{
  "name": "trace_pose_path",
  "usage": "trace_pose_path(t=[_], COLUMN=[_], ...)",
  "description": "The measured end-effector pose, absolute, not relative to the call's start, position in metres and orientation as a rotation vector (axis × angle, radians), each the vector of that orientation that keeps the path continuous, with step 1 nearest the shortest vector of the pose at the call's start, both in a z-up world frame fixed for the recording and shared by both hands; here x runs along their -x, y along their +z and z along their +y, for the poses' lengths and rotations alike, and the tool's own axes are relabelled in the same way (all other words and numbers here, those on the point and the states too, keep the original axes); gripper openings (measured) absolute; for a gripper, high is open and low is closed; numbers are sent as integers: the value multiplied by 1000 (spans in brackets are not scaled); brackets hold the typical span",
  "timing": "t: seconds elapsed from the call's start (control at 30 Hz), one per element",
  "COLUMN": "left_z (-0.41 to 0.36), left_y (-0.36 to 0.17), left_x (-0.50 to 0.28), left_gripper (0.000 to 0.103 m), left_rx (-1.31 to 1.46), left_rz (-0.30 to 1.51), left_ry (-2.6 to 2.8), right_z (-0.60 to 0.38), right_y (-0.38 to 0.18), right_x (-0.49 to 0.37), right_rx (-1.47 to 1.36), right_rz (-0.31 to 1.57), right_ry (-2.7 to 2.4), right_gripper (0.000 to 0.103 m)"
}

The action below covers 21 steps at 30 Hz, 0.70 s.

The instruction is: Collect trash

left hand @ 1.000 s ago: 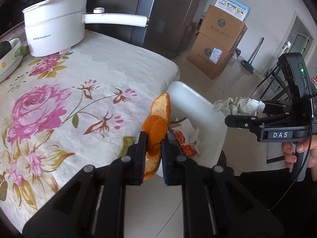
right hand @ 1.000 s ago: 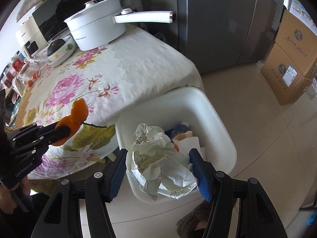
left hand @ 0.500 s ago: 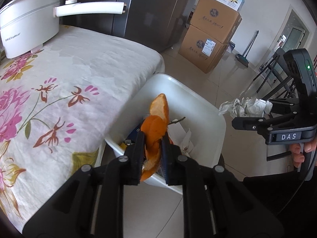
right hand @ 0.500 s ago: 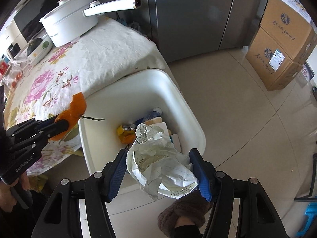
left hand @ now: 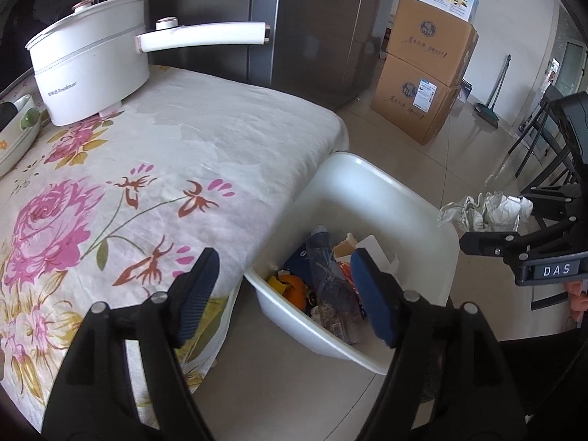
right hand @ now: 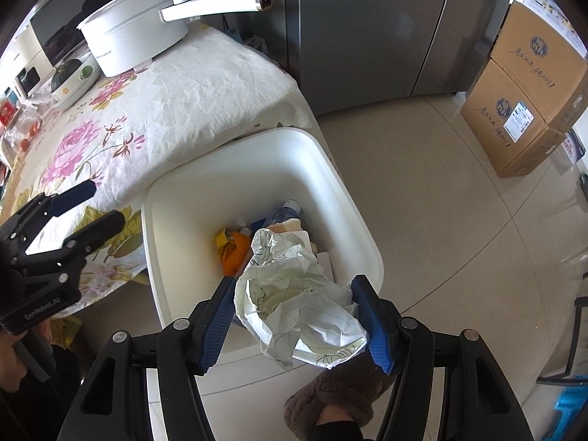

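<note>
Holding check, left to right:
table: flowered cloth (left hand: 154,169), white pot (left hand: 92,73) at the far end, no trash seen on the visible part.
left gripper (left hand: 283,294): jaws opening, wide apart, nothing between the pads; sits over the near edge of the bin.
orange peel (left hand: 290,288): now lying in the bin among wrappers. Earlier it was pinched in the left gripper above the bin; that grip has since been let go and the peel has dropped.
bin (right hand: 330,183): white plastic tub on the floor, touching the table's edge, part full, with a crushed bottle (left hand: 330,275) inside.
paper ball (right hand: 301,294): crumpled printed sheet, clamped between the pads of the right gripper (right hand: 297,319), hanging over the bin's near rim.
handling, paper: judged very light, soft, springy; squashes under the pads, not fragile, not slippery. Best held across its bulky middle, as now; a loose flap would likely tear or slip.
change, right: same grip on the paper as earlier; the bin has come more fully under it.
next, judged: release should land the paper inside.
</note>
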State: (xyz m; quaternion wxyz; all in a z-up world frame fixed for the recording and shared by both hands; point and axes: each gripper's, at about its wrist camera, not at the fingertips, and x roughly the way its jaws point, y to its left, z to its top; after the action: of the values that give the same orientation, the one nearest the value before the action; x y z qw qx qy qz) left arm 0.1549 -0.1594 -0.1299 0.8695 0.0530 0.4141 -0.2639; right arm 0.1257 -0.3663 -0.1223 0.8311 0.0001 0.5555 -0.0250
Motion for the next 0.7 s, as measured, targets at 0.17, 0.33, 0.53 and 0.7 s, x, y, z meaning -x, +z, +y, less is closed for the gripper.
trace_pose_path(t=[0.17,0.33,0.53,0.7], left_z=[-148,-142,-133,-120], left_y=[-125,-123,-117,-109], left_x=[-155,-154,-148,-144], left_gripper=[79,83,88,90], left_rx=[-104,-106,-127,-105], left_rz=[865,865,860,857], left_ry=[-526,-514,-489,-449], right_z=[-362,-363,-362,-354], right_y=[-120,-114,-110,-100], right_x=[-128,-132,-132,-127], right_rx=[10,-15,-47,-66], right_rz=[1160,1141,1138,1114], right_ry=[-53,-81,-82,-75], right_gripper=[68,84,85,85])
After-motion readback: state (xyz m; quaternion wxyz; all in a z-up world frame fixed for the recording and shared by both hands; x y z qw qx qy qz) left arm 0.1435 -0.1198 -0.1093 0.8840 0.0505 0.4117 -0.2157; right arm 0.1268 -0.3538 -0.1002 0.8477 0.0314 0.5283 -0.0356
